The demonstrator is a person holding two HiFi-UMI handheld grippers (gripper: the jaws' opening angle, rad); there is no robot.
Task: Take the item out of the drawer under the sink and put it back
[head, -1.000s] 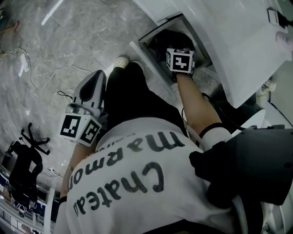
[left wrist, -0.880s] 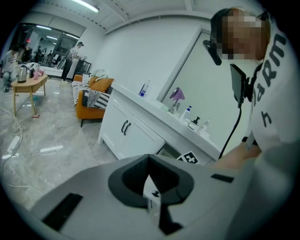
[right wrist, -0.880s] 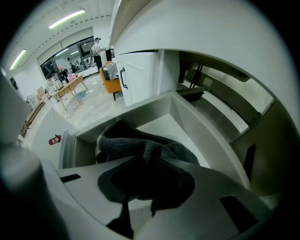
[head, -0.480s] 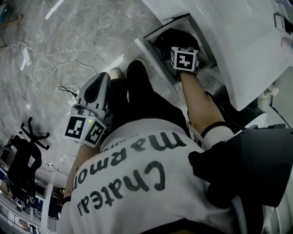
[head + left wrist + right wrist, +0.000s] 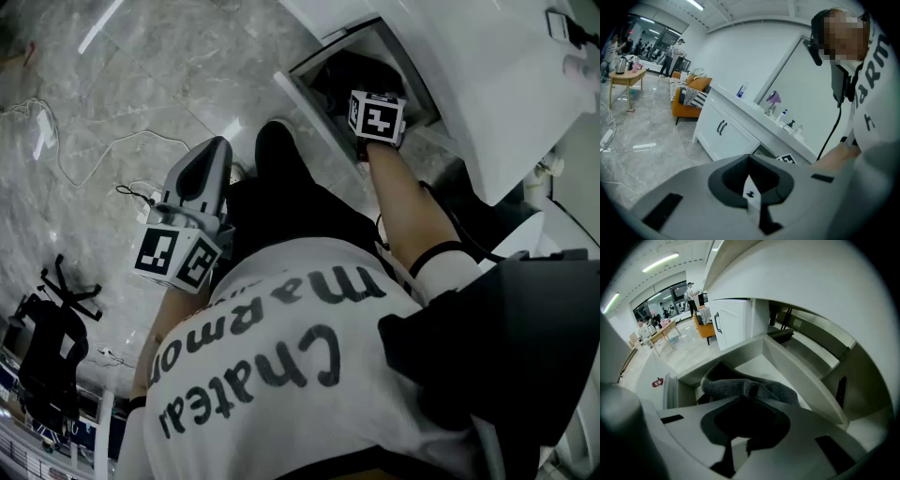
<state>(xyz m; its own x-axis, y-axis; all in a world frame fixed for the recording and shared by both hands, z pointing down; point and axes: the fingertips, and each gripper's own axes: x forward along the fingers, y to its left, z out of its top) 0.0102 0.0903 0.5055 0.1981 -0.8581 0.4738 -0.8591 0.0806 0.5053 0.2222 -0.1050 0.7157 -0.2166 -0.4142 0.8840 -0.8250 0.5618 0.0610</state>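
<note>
The drawer (image 5: 302, 97) under the sink stands pulled out, with a dark grey cloth (image 5: 749, 387) bunched inside it. My right gripper (image 5: 743, 401) reaches steeply down into the drawer. Its jaws have just been closing and now pinch a fold of that cloth. In the head view only its marker cube (image 5: 377, 116) shows above the dark cloth (image 5: 339, 73); the fingertips are hidden. My left gripper (image 5: 210, 156) hangs off to the left by the person's leg, away from the drawer. It (image 5: 749, 158) is shut and holds nothing.
The white sink top (image 5: 487, 84) overhangs the drawer. A white cabinet with dark handles (image 5: 723, 130) and a counter with bottles (image 5: 780, 115) stand beyond. A cable (image 5: 84, 155) trails over the marble floor, and a black chair base (image 5: 47, 328) sits at the lower left.
Both grippers stay about where they were, the right one down in the drawer. The head view has shifted a little, and the person's white shoe has slipped out of sight.
</note>
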